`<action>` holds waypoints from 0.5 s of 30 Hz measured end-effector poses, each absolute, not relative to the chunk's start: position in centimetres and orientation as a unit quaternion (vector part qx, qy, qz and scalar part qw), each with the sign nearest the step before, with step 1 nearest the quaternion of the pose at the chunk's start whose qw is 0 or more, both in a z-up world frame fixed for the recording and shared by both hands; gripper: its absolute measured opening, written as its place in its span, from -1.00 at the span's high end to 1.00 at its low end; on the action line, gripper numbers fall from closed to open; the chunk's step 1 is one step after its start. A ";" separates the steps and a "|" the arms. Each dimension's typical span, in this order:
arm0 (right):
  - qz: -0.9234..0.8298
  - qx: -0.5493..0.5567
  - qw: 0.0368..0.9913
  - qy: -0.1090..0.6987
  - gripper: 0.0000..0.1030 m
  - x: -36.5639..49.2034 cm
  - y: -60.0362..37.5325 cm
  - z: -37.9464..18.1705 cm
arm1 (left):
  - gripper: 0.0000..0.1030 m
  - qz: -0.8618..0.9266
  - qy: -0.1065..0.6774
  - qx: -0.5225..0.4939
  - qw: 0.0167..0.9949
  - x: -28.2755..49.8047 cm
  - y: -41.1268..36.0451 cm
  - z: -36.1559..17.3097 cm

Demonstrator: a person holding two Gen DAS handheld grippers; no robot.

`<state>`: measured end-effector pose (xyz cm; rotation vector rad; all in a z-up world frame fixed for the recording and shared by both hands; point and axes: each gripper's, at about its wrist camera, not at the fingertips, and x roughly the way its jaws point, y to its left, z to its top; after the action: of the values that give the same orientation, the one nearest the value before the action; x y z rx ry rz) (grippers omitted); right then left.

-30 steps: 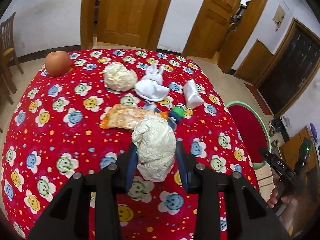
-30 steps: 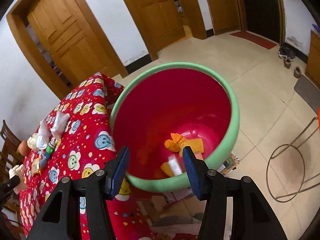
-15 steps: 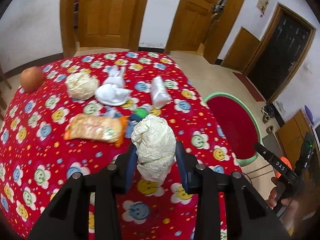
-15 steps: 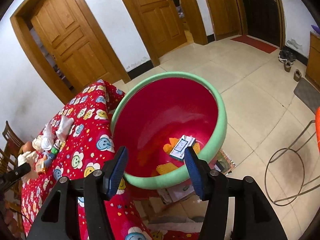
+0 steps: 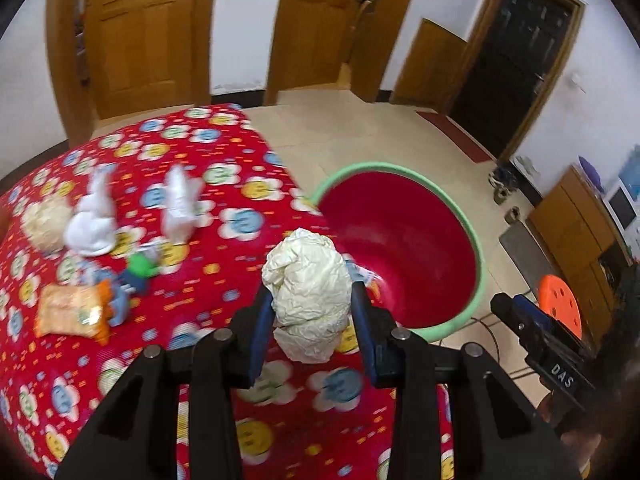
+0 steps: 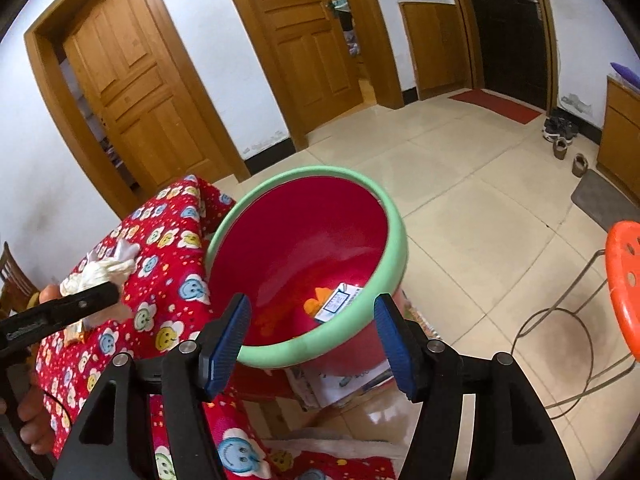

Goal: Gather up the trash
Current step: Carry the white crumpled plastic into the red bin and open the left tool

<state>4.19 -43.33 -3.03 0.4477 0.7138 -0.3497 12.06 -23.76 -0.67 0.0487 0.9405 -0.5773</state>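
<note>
The left gripper (image 5: pixel 312 312), angled downward, clamps a crumpled paper ball (image 5: pixel 308 280); the right gripper (image 6: pixel 312 340), jaws just widening and empty, tilts over the bin (image 6: pixel 396 240) holding a small carton (image 6: pixel 340 302).

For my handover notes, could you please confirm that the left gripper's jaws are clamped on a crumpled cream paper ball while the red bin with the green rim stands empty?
Not quite: the red bin with the green rim is not empty. The right wrist view shows a small white carton and orange scraps inside. The left gripper does clamp the crumpled cream paper ball.
</note>
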 end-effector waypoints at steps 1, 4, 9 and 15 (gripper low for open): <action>-0.171 0.217 0.897 0.345 -0.27 4.1 -43.5 -3.0 | 0.29 -0.278 0.447 0.026 0.850 12.0 -24.4 -0.8; -0.179 0.223 0.895 0.343 -0.27 3.8 -44.3 -3.1 | 0.29 -0.291 0.449 0.037 0.844 12.1 -26.4 -1.2; -0.190 0.236 0.889 0.342 -0.27 3.4 -45.4 -3.5 | 0.18 -0.312 0.454 0.063 0.832 12.2 -29.7 -1.9; -0.193 0.242 0.886 0.344 -0.27 3.4 -45.9 -3.8 | -0.24 -0.318 0.452 0.083 0.829 11.9 -31.6 -2.2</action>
<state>3.41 -45.87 -3.75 0.5034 0.7161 -0.4004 11.90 -31.57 -2.19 0.1751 0.9603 -0.6739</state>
